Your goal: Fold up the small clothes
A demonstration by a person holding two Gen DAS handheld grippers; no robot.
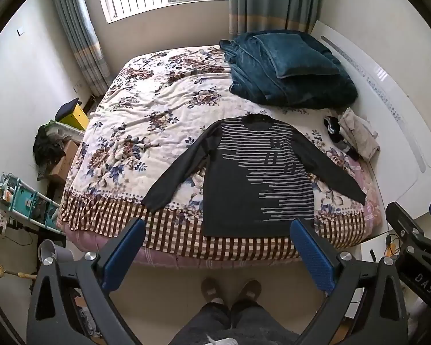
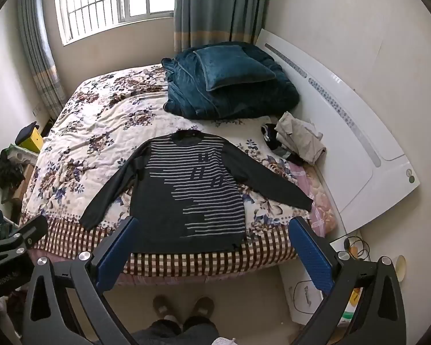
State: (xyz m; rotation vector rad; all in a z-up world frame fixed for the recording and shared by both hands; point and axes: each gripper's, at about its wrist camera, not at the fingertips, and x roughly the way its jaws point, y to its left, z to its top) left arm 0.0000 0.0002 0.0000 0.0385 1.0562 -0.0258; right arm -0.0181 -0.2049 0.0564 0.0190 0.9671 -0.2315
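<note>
A dark long-sleeved sweater with grey stripes (image 1: 252, 178) lies flat on the bed, front up, both sleeves spread out, hem at the near edge; it also shows in the right wrist view (image 2: 192, 198). My left gripper (image 1: 218, 230) is open and empty, held above the floor in front of the bed's near edge, short of the hem. My right gripper (image 2: 212, 228) is open and empty, at about the same height beside it. The right gripper shows at the right edge of the left wrist view (image 1: 416, 230).
The bed has a floral quilt (image 1: 146, 115) with a checked border. A folded teal blanket (image 1: 290, 69) lies at the far right. A small pile of clothes (image 1: 353, 136) sits by the white headboard (image 1: 388, 109). A person's feet (image 1: 230, 290) stand on the floor. Clutter lines the left wall.
</note>
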